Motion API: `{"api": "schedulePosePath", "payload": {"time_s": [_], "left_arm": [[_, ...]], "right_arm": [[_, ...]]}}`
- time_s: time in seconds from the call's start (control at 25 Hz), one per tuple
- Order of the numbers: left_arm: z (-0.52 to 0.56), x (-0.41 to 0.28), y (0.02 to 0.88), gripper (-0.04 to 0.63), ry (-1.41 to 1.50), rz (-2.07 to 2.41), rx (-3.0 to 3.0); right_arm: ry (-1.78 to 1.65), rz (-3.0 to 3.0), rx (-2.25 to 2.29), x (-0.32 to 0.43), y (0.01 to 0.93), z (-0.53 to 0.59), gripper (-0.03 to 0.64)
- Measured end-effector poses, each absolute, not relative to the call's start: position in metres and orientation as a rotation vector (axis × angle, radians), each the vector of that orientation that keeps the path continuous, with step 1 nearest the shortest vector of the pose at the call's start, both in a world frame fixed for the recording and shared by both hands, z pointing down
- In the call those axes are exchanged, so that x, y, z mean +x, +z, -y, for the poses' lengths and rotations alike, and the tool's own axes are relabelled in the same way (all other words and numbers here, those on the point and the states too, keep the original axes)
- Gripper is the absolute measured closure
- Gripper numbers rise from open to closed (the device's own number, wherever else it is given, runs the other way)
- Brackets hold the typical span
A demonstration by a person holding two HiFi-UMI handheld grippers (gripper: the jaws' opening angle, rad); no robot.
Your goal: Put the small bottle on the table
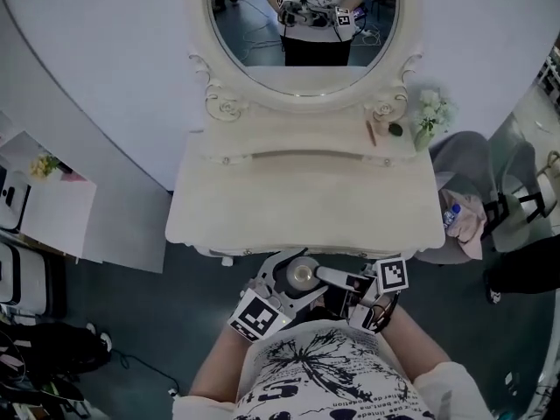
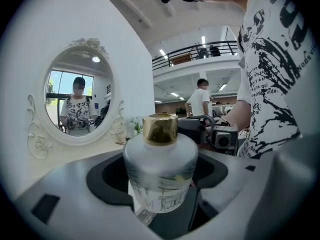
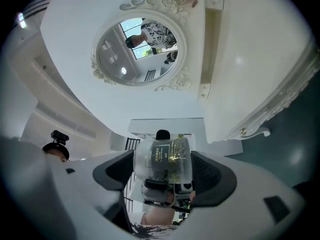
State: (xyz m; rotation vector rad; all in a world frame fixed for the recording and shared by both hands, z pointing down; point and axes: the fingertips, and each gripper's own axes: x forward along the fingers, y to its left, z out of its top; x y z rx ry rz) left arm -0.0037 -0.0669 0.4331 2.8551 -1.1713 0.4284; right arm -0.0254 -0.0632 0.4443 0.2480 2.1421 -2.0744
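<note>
Left claw (image 2: 159, 176): nearly closed, jaws pressed on both sides of the small bottle (image 2: 160, 159). The bottle sits deep between them, upright in that view, with a frosted white body, printed label and gold cap (image 2: 160, 129).

Right claw (image 3: 163, 171): also clamped on the same bottle, pads touching its left and right sides. So both claws have it at once. The right claw's camera block shows just beside the bottle in the left gripper view.

Head view: the bottle is seen from above, cap toward the camera, held in the air close to the person's torso, just in front of the near edge of the white tabletop (image 1: 306, 204). It is not on the tabletop. The marker cubes sit either side of it.

The tabletop's front area is bare. At its back right are a thin stick (image 1: 371, 132) and a vase of pale flowers (image 1: 430, 112). The oval mirror (image 1: 302, 24) stands behind and reflects the person and both claws.
</note>
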Motion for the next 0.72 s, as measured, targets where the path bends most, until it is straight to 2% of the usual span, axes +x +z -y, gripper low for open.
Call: {"api": "schedulePosePath", "payload": {"time_s": [0.32, 0.72], "left_arm": [[0.141, -0.004, 0.442, 0.245, 0.416, 1.210, 2.856], [0.205, -0.037, 0.475, 0.245, 0.451, 1.031, 2.874]], "right_arm": [[-2.063, -2.148, 0.237, -0.026, 0.451, 0.137, 0.249], [-2.070, -2.096, 0.120, -0.060, 0.483, 0.203, 0.247]]}}
